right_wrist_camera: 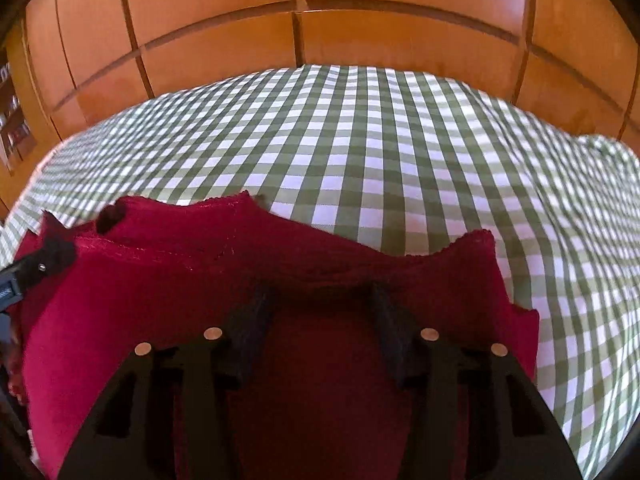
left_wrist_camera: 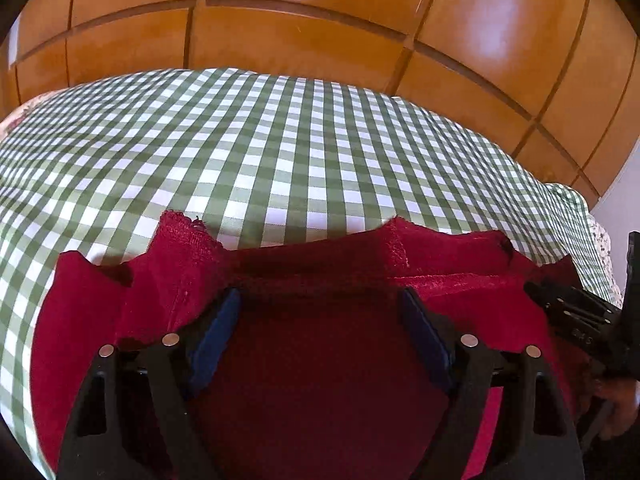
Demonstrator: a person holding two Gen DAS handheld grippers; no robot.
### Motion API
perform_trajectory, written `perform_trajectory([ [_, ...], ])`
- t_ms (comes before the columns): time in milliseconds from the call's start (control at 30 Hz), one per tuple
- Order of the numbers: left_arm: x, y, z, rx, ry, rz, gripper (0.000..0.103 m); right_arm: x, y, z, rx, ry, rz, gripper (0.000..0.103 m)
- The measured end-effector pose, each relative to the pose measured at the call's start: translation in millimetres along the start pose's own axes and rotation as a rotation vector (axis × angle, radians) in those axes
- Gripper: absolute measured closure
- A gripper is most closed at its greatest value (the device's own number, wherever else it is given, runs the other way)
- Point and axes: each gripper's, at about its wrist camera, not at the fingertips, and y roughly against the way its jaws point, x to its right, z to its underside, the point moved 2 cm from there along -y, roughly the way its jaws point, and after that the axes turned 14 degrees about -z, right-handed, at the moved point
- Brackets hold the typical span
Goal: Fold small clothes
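Note:
A dark red knitted garment (left_wrist_camera: pixel 304 352) lies on the green and white checked cloth (left_wrist_camera: pixel 280 152), its far edge bunched into ridges. My left gripper (left_wrist_camera: pixel 320 300) is open, its blue-padded fingers (left_wrist_camera: pixel 214 336) spread above the red fabric, holding nothing. The right gripper shows at the right edge of the left wrist view (left_wrist_camera: pixel 576 312). In the right wrist view the same red garment (right_wrist_camera: pixel 168 280) fills the lower half on the checked cloth (right_wrist_camera: pixel 400 152). My right gripper (right_wrist_camera: pixel 322 300) is open over it. The left gripper's tip (right_wrist_camera: pixel 28 272) shows at the left edge.
Orange wooden panelled doors (left_wrist_camera: pixel 304 28) stand behind the covered surface, also in the right wrist view (right_wrist_camera: pixel 320 28). A shelf with small items (right_wrist_camera: pixel 12 128) is at far left. A floral fabric (left_wrist_camera: pixel 604 248) peeks out under the cloth's right edge.

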Motion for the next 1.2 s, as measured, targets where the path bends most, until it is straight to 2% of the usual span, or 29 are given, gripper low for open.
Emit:
perform_trajectory([
  [233,1.1,13.9,5.5,0.019,-0.011,-0.016,0.022,4.3,0.0,1.7,0.022,-0.014,-0.027,0.051],
  [333,-6.6,22.0,6.1,0.052,-0.007,-0.057,0.022,4.0,1.1,3.0,0.026,-0.013,-0.028,0.05],
  [367,-11.0,23.6,6.4,0.058,0.004,-0.059,0.025,4.3,1.3,3.2,0.027,-0.013,-0.03,0.05],
  [500,-34.4,27.5,12.8,0.065,0.047,-0.03,0.048,2.8,0.6,3.9,0.033,-0.012,-0.03,0.048],
  [700,-37.9,34.1,15.5,0.065,0.043,0.015,0.048,1.1,0.6,3.7,0.042,-0.007,-0.027,0.047],
  [767,-41.0,42.3,17.1,0.073,0.061,0.038,0.045,0.0,2.8,3.9,0.055,-0.004,-0.034,0.044],
  [800,-44.2,50.4,19.1,0.089,0.076,0.057,0.034,-2.1,6.6,5.0,0.077,0.006,-0.038,0.038],
  [833,-49.0,58.3,21.5,0.111,0.09,0.038,0.013,-4.9,12.7,6.6,0.108,0.022,-0.041,0.032],
  [867,-56.2,69.7,25.4,0.158,0.108,-0.012,0.009,-7.0,18.1,8.0,0.135,0.031,-0.035,0.022],
  [900,-61.4,77.6,29.0,0.193,0.114,-0.029,0.008,-9.4,24.8,9.4,0.167,0.04,-0.015,0.016],
  [933,-65.6,82.0,31.8,0.202,0.112,-0.032,0.008,-13.0,33.0,11.5,0.203,0.055,0.005,0.015],
  [1000,-73.3,85.3,37.1,0.186,0.1,-0.061,0.008,-20.2,41.9,15.3,0.238,0.082,0.023,0.009],
  [1067,-82.0,86.2,44.0,0.155,0.097,-0.092,0.008,-27.5,47.9,17.4,0.247,0.106,0.056,0.003],
  [1200,-95.8,87.9,58.4,0.101,0.142,-0.077,0.008,-44.1,55.7,23.0,0.216,0.154,0.112,0.002],
])
